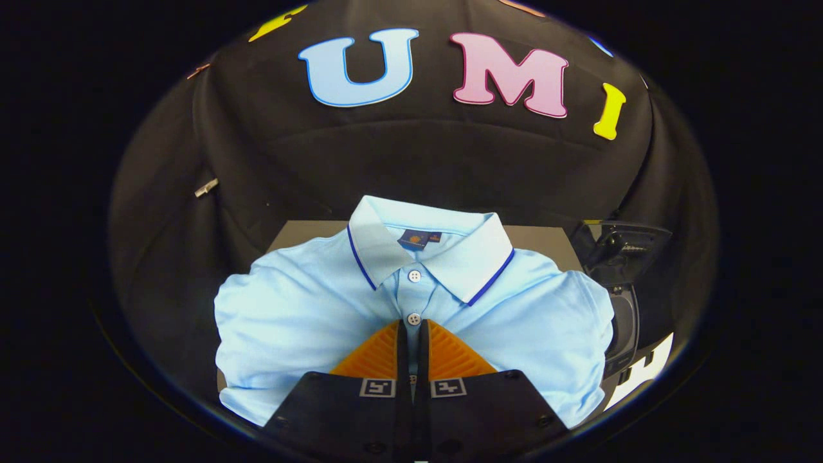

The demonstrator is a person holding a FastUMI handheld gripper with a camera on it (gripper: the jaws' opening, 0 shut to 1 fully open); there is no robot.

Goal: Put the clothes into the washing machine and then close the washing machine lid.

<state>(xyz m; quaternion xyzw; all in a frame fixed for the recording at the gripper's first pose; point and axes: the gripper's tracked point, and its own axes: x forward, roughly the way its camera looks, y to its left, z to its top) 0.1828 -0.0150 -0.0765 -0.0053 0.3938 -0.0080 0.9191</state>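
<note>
Gripper view: we see the gripper (413, 331) with its fingers drawn almost together, only a thin slit between them, over the button placket of a light blue polo shirt (302, 321); whether fabric is pinched in that slit we cannot tell. The shirt's lower hem is hidden behind the gripper body. Its knit looks soft and smooth, with a blue-piped collar (443, 251) and white buttons (415, 276), and it lies folded on a grey table (302, 233). To the right, partly cut off, stands a dark washing machine (620, 308) with its lid (627, 247) raised.
</note>
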